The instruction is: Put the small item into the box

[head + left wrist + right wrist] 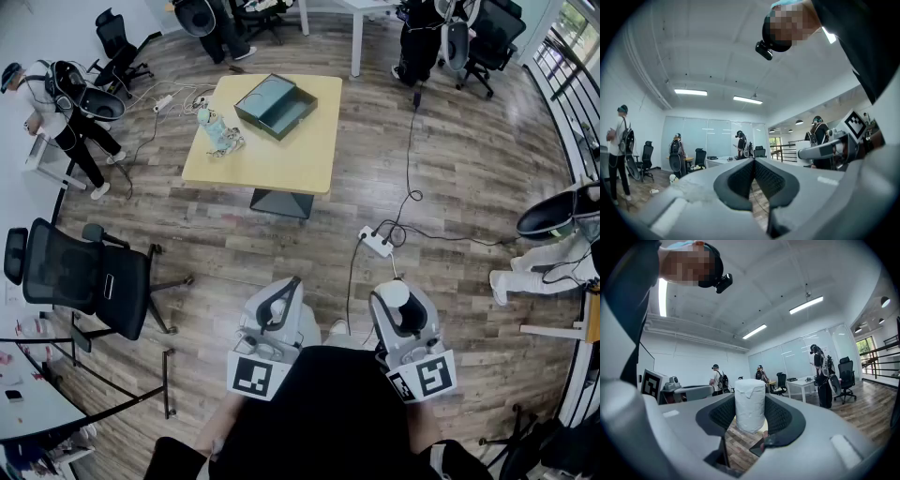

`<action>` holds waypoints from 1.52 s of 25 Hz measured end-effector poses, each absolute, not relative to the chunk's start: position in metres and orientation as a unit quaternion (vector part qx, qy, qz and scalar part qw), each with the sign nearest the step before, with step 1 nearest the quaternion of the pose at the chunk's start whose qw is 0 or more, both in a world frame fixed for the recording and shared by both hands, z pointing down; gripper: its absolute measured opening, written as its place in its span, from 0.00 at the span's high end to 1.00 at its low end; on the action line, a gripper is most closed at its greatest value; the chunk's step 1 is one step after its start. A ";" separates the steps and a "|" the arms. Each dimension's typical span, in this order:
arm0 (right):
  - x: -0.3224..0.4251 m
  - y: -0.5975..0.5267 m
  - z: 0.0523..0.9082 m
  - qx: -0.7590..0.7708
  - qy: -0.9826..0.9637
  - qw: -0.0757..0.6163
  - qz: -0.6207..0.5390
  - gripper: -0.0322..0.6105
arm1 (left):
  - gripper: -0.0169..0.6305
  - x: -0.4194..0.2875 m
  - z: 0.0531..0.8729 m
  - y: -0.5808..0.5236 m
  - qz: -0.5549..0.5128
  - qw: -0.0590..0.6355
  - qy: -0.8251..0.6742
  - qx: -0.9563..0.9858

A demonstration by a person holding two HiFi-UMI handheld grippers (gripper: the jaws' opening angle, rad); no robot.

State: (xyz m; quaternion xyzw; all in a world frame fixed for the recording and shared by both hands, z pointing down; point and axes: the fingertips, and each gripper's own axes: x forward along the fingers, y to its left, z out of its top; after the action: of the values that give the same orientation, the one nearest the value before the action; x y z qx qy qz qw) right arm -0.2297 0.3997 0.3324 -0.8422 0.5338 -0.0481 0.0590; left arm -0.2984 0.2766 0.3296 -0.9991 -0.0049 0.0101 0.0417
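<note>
Yellow table (281, 164), teal box (257, 122) — plank floor (450, 178)

You are working in an evenly bright room: ceiling strip lights (690, 92) glow white in both gripper views, and daylight from the windows (574, 23) at the head view's upper right keeps shadows on the wood floor (450, 178) soft. Every view bulges toward its edges. The gripper views end in dark rounded corners, and the left gripper (753, 160) and right gripper (750, 405) blur at the bottom of their frames.
</note>
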 end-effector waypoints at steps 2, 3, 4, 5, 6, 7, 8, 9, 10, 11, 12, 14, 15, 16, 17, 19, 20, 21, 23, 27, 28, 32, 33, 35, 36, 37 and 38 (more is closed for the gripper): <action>-0.235 0.412 0.329 -0.841 0.537 0.056 -0.049 0.67 | 0.97 -0.302 0.328 0.290 -0.001 0.061 -0.007 -0.998; -0.239 0.417 0.327 -0.839 0.539 0.055 -0.050 0.67 | 0.97 -0.305 0.327 0.296 -0.004 0.066 -0.007 -0.998; -0.243 0.422 0.325 -0.837 0.542 0.054 -0.051 0.67 | 0.97 -0.307 0.326 0.300 -0.005 0.066 -0.005 -0.998; -0.247 0.425 0.325 -0.835 0.546 0.054 -0.052 0.67 | 0.97 -0.310 0.324 0.304 -0.004 0.067 -0.003 -0.998; -0.250 0.428 0.324 -0.832 0.550 0.055 -0.053 0.67 | 0.97 -0.312 0.321 0.307 -0.001 0.068 0.000 -0.998; -0.251 0.430 0.325 -0.829 0.553 0.057 -0.054 0.67 | 0.97 -0.314 0.320 0.310 0.002 0.067 0.004 -0.998; -0.252 0.432 0.326 -0.827 0.556 0.057 -0.055 0.67 | 0.97 -0.316 0.319 0.313 0.006 0.064 0.009 -0.998; -0.253 0.433 0.327 -0.826 0.558 0.057 -0.056 0.67 | 0.97 -0.317 0.319 0.315 0.010 0.059 0.013 -0.998; -0.254 0.434 0.328 -0.825 0.560 0.056 -0.055 0.67 | 0.97 -0.319 0.320 0.318 0.011 0.056 0.018 -0.998; -0.255 0.434 0.328 -0.824 0.561 0.055 -0.054 0.67 | 0.97 -0.320 0.322 0.320 0.010 0.053 0.020 -0.998; -0.257 0.435 0.328 -0.824 0.561 0.055 -0.053 0.67 | 0.97 -0.322 0.324 0.321 0.008 0.053 0.020 -0.998; -0.259 0.436 0.326 -0.826 0.559 0.055 -0.051 0.67 | 0.97 -0.323 0.327 0.323 0.002 0.057 0.014 -0.998; -0.258 0.437 0.326 -0.827 0.557 0.056 -0.050 0.67 | 0.97 -0.322 0.327 0.323 0.000 0.057 0.010 -0.998; -0.257 0.438 0.325 -0.829 0.554 0.057 -0.050 0.67 | 0.97 -0.320 0.325 0.324 0.001 0.056 0.006 -0.998; -0.256 0.439 0.324 -0.830 0.552 0.060 -0.049 0.67 | 0.97 -0.319 0.321 0.325 0.005 0.053 0.002 -0.999; -0.255 0.440 0.322 -0.830 0.552 0.064 -0.048 0.67 | 0.97 -0.316 0.313 0.329 0.017 0.053 -0.001 -0.998; -0.255 0.441 0.322 -0.829 0.553 0.064 -0.048 0.67 | 0.97 -0.315 0.310 0.330 0.021 0.055 0.000 -0.998; -0.254 0.441 0.322 -0.828 0.555 0.062 -0.048 0.67 | 0.97 -0.314 0.309 0.332 0.021 0.055 0.001 -0.998; -0.254 0.440 0.324 -0.827 0.557 0.058 -0.050 0.67 | 0.97 -0.313 0.314 0.333 0.014 0.054 0.004 -0.998; -0.252 0.436 0.331 -0.821 0.564 0.060 -0.063 0.67 | 0.97 -0.311 0.327 0.332 0.001 0.050 0.006 -0.999; -0.251 0.436 0.333 -0.820 0.565 0.059 -0.066 0.67 | 0.97 -0.309 0.329 0.331 0.001 0.046 0.008 -0.999; -0.241 0.434 0.341 -0.822 0.562 0.058 -0.075 0.67 | 0.97 -0.299 0.338 0.326 0.000 0.026 0.010 -1.000; -0.237 0.432 0.342 -0.823 0.561 0.058 -0.076 0.67 | 0.97 -0.294 0.339 0.323 0.001 0.025 0.008 -1.000; -0.225 0.426 0.343 -0.825 0.557 0.058 -0.077 0.67 | 0.97 -0.282 0.338 0.316 0.002 0.031 0.000 -1.000; -0.219 0.423 0.343 -0.827 0.554 0.058 -0.077 0.67 | 0.97 -0.276 0.339 0.312 0.001 0.034 -0.005 -0.999; -0.213 0.420 0.343 -0.829 0.551 0.057 -0.079 0.67 | 0.97 -0.270 0.340 0.307 0.000 0.033 -0.007 -0.999; -0.206 0.417 0.344 -0.831 0.547 0.058 -0.082 0.67 | 0.97 -0.263 0.342 0.302 -0.003 0.029 -0.007 -1.000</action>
State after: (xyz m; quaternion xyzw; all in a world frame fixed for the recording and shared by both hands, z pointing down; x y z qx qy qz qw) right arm -0.2058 0.4174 0.3444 -0.8309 0.5474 -0.0815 0.0578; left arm -0.2628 0.3018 0.3421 -0.9996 -0.0073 -0.0030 0.0287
